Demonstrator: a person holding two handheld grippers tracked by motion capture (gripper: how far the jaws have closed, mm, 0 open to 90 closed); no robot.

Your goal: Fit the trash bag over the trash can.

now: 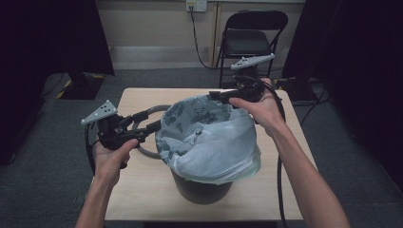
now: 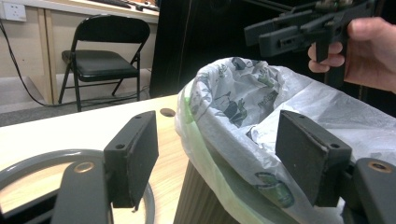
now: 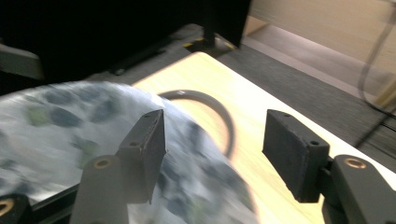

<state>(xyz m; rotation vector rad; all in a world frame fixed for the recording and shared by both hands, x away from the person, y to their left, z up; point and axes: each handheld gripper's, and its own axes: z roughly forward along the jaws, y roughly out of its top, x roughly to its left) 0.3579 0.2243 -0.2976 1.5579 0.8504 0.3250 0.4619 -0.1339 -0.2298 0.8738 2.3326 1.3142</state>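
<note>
Bin liner draped over a dark bin, a gripper at each side

Bin liner (image 1: 214,142), thin pale plastic with a dark printed pattern, sits over the rim of a dark round bin (image 1: 202,190) at the centre of the light wooden surface (image 1: 285,190). Its folded-over edge hangs loose and crumpled around the bin's upper wall, fuller toward 5 o'clock. A grey ring (image 1: 151,114) lies flat on the surface at 9 o'clock from the bin, touching or just beside it.

The left gripper (image 1: 154,124), held in a hand at 9 o'clock, points its tips at the liner's rim; in the left gripper view its jaws stand spread, with the liner's edge (image 2: 219,107) between and beyond them, not yet pinched. The right gripper (image 1: 216,96), held at 1 o'clock above the far rim, also has its jaws spread and holds nothing; its view is blurred.

The liner looks very light, soft and slippery, likely to stretch or tear if pulled hard. The best hold seems the doubled, folded-over edge at the rim, pinched through both layers. A black folding chair (image 1: 252,38) stands beyond the surface at 12 o'clock.
</note>
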